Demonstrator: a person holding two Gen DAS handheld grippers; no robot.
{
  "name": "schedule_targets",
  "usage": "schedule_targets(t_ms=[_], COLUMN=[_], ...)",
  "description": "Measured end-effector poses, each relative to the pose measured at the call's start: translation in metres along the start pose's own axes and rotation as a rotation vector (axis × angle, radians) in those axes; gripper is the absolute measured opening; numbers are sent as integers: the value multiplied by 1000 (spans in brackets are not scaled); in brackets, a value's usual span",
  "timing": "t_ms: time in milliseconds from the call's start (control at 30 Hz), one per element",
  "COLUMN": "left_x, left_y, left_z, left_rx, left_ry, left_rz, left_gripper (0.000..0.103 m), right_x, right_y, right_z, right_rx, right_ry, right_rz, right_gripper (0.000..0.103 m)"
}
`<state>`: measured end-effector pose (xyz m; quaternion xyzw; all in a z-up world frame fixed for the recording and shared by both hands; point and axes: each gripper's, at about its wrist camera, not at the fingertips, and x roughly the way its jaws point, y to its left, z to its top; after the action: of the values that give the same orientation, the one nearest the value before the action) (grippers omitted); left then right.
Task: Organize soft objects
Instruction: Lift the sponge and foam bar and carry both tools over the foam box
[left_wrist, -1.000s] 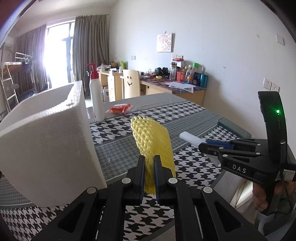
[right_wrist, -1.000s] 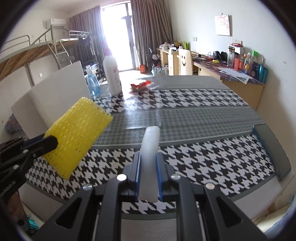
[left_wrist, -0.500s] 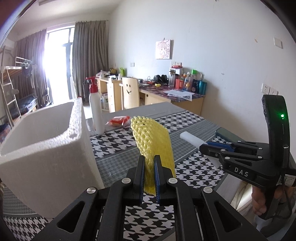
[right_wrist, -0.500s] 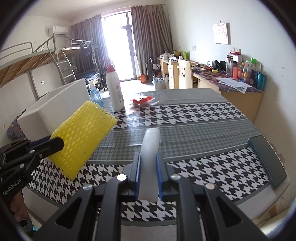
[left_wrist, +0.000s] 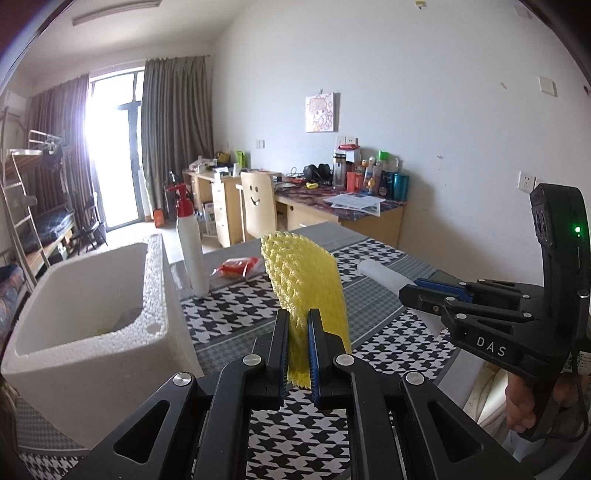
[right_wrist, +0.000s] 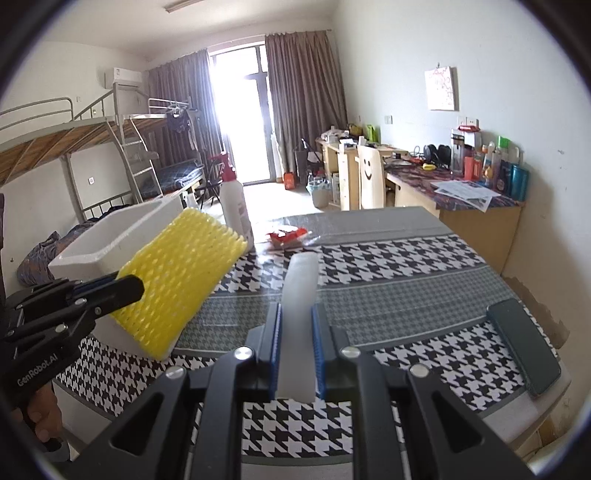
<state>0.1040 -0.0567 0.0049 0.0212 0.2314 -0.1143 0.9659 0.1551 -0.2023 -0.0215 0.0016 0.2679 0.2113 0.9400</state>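
Risk came first: the yellow foam mesh sleeve (left_wrist: 306, 280) was pinched only at its lower end, so it could have slipped or flopped from the left gripper (left_wrist: 298, 352) if jolted before reaching the open white polystyrene box (left_wrist: 92, 325). The white foam strip (right_wrist: 299, 306) was soft too, and could have bent against the box rim if brought in crooked. The left gripper's jaws were almost fully closed, squeezing the sleeve flat between blue pads, and it was held in the air above the black-and-white houndstooth table (left_wrist: 229, 317), just right of the box. The right gripper (right_wrist: 297, 354) was closed on the foam strip, which stood out forward between its pads, also above the table. A white spray bottle with a red trigger (left_wrist: 190, 254) stood behind the box.
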Motion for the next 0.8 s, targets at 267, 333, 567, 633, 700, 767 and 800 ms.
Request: schedule_targets(t_ms=[267,333,567,633,700,767,800], left_x=[-6,-6,-10,-10,-11,-13,-14], left_y=[3,5,9,9,9,12,13], left_z=[11,15,22,25,27,29,31], left_rx=[6,6,8,8,7,5,4], left_ry=[-33,-41,-72,-80,-86,-95,-100], left_rz=[14,20,30,32,33,36,38], left_gripper=[10,10,10,10,10,10,10], right_x=[-4,-6,-8,-9,-10,-10,-10], right_y=[-3,-3,-1,1,1,2,3], right_z=[6,8,17,20,23,26,28], right_rx=[5,4,-9,-15,-19,-24,-27], right_ry=[-27,-37,-65,-75,-84,-93,-97], right_rz=[1,5,22,29,34,39,41], right_gripper=[19,19,19,19,19,19,19])
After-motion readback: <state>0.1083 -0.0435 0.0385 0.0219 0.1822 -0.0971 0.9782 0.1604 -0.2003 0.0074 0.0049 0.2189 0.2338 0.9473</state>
